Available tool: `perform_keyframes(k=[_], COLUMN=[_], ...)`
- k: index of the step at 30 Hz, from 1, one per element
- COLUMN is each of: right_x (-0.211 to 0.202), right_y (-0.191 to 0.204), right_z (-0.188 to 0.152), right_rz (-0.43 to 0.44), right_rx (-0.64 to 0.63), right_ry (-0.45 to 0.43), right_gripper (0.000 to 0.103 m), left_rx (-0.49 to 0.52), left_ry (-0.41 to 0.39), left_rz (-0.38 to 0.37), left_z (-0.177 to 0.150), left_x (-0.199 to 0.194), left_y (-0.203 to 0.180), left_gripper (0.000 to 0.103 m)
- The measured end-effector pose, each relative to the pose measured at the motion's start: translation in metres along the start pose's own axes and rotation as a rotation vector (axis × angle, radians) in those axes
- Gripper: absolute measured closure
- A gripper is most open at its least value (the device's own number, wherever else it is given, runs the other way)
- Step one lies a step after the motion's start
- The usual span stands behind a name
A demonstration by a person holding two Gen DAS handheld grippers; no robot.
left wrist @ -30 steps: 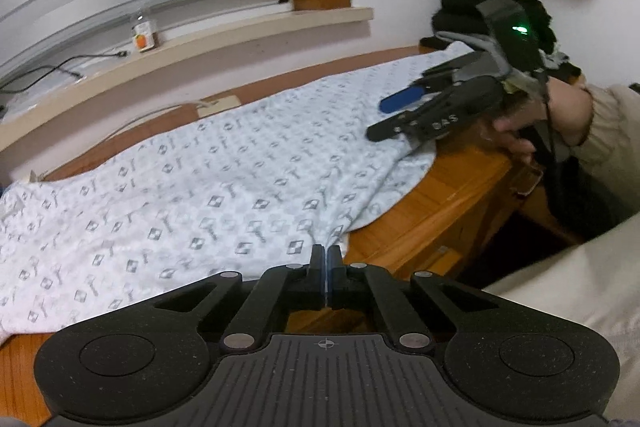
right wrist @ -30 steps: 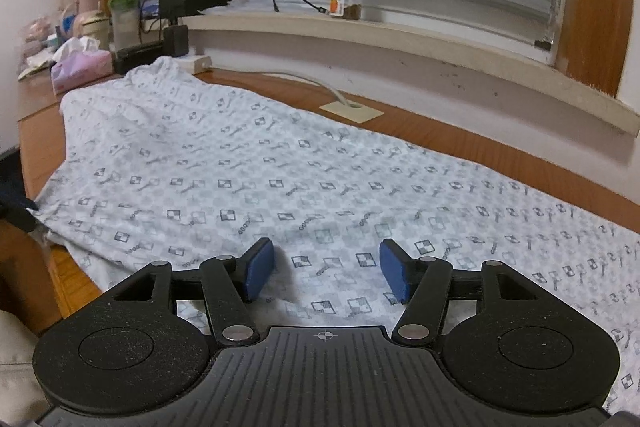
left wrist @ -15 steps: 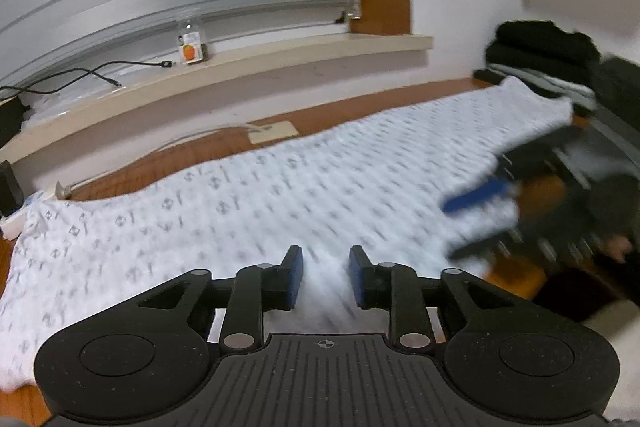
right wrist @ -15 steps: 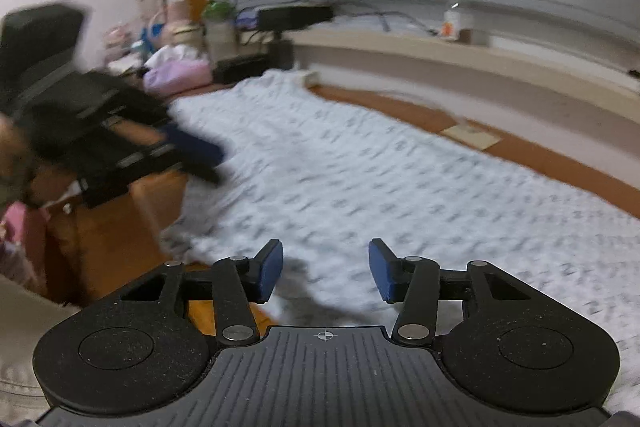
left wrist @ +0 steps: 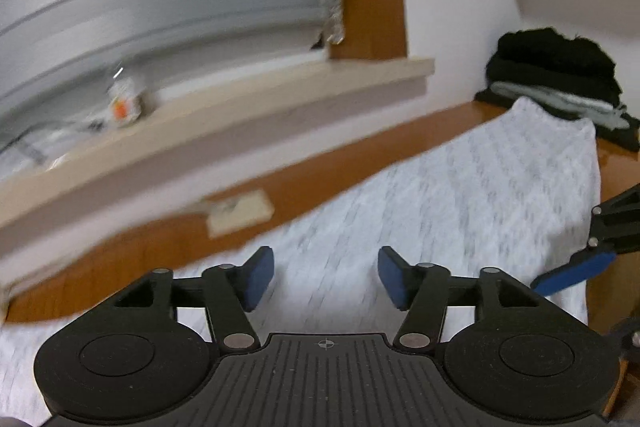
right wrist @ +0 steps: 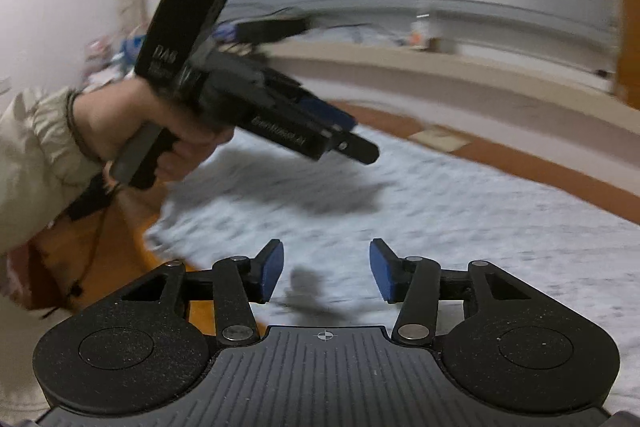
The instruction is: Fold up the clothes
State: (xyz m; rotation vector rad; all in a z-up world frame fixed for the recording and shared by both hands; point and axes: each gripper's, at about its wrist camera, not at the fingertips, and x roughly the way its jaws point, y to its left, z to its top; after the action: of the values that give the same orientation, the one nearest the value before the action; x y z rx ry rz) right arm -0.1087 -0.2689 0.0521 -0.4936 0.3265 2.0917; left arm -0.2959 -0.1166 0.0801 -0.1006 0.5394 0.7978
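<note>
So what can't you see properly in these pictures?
- Cloth print: smeared by motion blur, both views.
- Bottle label on the sill: blurred, left view.
- Right tool: cut off by the left view's edge.
- Clutter behind the left tool: blurred and partly hidden, right view.

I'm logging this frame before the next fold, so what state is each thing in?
left gripper: open, holding nothing, above the garment
right gripper: open, holding nothing, above the garment
patterned white garment: spread flat on the table, ungripped
dark clothes: piled at the table's far end
</note>
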Motion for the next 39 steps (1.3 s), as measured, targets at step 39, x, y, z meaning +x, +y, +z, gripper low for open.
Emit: perform_keyframes(k=[39], right_x=[-0.189], right_y=[-0.302], right_z=[-0.118], right_rz=[-0.768], right_rx=[0.782], right_ry=[-0.202], right_gripper=[0.077], left_rx=[0.024], left_ry=[0.120], left_rz=[-0.149], left_z=[0.005], left_x=[0.084], left_y=[-0.046], left_gripper=[0.019])
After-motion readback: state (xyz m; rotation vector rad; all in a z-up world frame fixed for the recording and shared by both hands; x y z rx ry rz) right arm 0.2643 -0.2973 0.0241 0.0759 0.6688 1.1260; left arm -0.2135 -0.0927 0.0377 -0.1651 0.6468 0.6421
